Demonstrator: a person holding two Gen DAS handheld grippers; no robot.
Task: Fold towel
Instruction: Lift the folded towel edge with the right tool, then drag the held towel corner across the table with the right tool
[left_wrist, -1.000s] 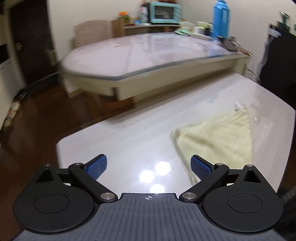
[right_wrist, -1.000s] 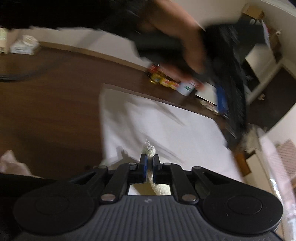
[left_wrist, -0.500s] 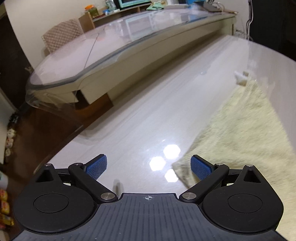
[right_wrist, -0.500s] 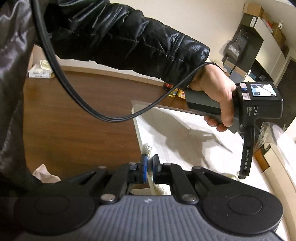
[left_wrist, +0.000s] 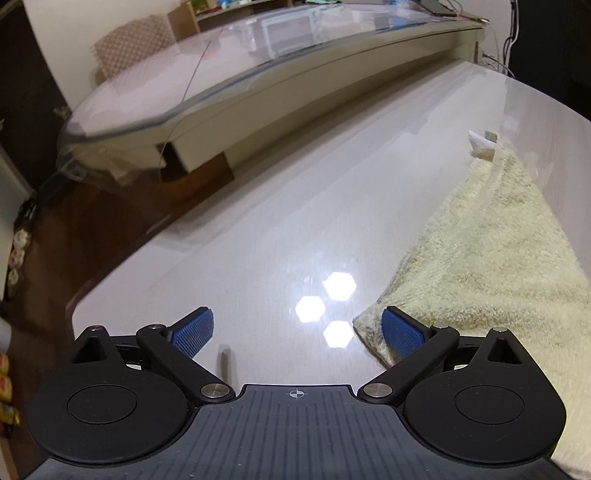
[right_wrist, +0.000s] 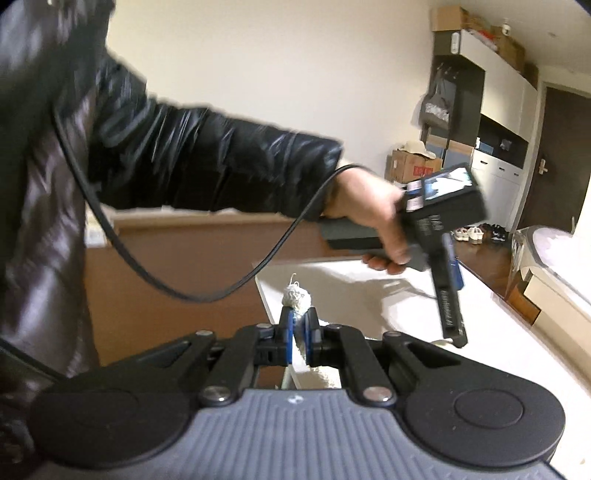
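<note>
Pinching a bunched corner of the pale yellow towel (right_wrist: 296, 295) between nearly closed blue pads, right gripper (right_wrist: 298, 334) raised above the white tabletop (right_wrist: 480, 314). Spread wide and empty, left gripper (left_wrist: 297, 326) low over the glossy tabletop (left_wrist: 258, 240), right pad overlapping the towel's (left_wrist: 491, 258) near corner; contact unclear. Towel flat, cut off at frame edge, far corner blurred. Left hand (right_wrist: 369, 218) and sleeve (right_wrist: 207, 158) motion-smeared.

Tabletop (left_wrist: 280, 229) glare; motion blur, fisheye bending.
</note>
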